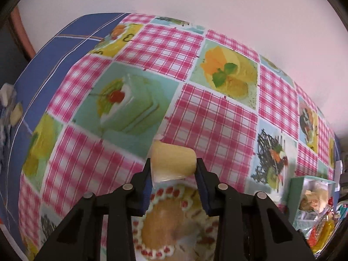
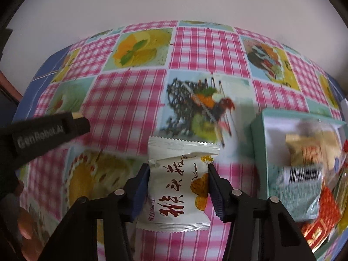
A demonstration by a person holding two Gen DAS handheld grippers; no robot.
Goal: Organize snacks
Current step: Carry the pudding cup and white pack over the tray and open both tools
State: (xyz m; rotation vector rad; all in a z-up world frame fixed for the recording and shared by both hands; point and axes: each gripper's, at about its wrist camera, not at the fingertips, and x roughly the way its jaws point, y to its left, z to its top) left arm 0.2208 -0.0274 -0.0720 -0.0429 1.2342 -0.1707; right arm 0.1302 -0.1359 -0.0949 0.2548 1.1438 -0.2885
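My left gripper [image 1: 173,165] is shut on a small yellow roll cake in a clear wrapper [image 1: 173,158] and holds it above the patterned tablecloth [image 1: 208,117]. My right gripper [image 2: 178,168] is shut on a white snack packet with red Chinese characters [image 2: 174,187], held over the cloth. A teal box [image 2: 258,143] with several wrapped snacks stands at the right in the right wrist view; it also shows at the lower right in the left wrist view [image 1: 295,195]. The left gripper's finger [image 2: 54,128] enters the right wrist view from the left.
The table stands against a pale wall [image 1: 195,0]. A blue cloth [image 1: 43,65] covers its left part. Small pale objects [image 1: 10,104] lie at the far left edge. Red and orange snack packets [image 2: 322,217] lie in the box's near end.
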